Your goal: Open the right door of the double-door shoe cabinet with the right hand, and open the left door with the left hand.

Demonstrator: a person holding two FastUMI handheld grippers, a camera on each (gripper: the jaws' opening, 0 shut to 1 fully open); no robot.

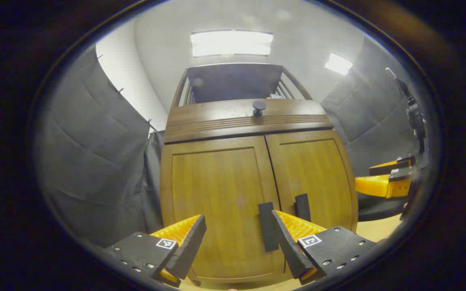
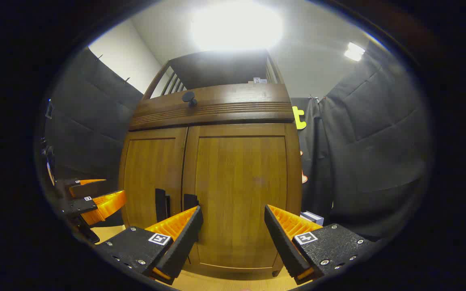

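Left gripper view: the shoe cabinet (image 1: 253,182) fills the centre of the frame, both doors closed; the left door (image 1: 217,202) sits centre-left and the right door (image 1: 314,178) centre-right, each with a dark vertical handle near the middle seam, the left door handle (image 1: 267,226) at lower centre and the right door handle (image 1: 302,207) just beside it; a round dark knob (image 1: 259,106) stands on the band above the doors; the left gripper (image 1: 239,242) occupies the bottom of the frame, fingers spread wide and holding nothing, its right-hand finger overlapping the left door handle in the picture, contact not discernible; the right gripper (image 1: 386,178) shows at the right edge, apart from the cabinet. Right gripper view: the same cabinet stands at centre, doors shut; the right gripper's fingers at the bottom are wide apart and empty, in front of the right door; the left gripper appears at the lower left edge; a small box (image 2: 312,218) lies at the cabinet's lower right.
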